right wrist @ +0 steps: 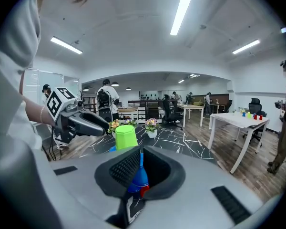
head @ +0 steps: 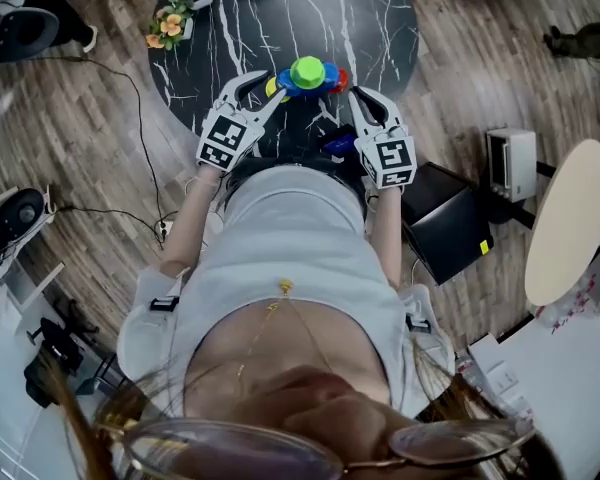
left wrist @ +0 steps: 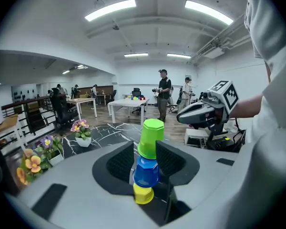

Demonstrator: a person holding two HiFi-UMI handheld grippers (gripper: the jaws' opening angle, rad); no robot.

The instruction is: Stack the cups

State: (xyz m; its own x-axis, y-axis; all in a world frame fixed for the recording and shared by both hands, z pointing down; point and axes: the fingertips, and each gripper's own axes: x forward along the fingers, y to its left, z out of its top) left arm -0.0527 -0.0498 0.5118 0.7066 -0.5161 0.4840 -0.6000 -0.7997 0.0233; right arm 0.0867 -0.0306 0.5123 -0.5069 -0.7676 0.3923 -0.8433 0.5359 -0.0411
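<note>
The pile of cups [head: 308,73] stands on the black table [head: 380,18] at its 6 o'clock edge. The green cup [left wrist: 152,137] is on top, the blue cup [left wrist: 146,171] under it, the yellow cup [left wrist: 143,194] low at 9 o'clock and the red cup [head: 341,78] low at 3 o'clock. The left gripper [head: 265,86], at the pile's 8 o'clock, has its jaws partly apart. They frame the pile and do not plainly press it. The right gripper [head: 360,96], at 4 o'clock, has its jaws together, with blue and red showing in the slit; I cannot tell whether it pinches an edge. Stacking looks nearly finished. The next move probably calls for drawing both grippers straight back toward 6 o'clock, slowly, without nudging the bottom cups.
</note>
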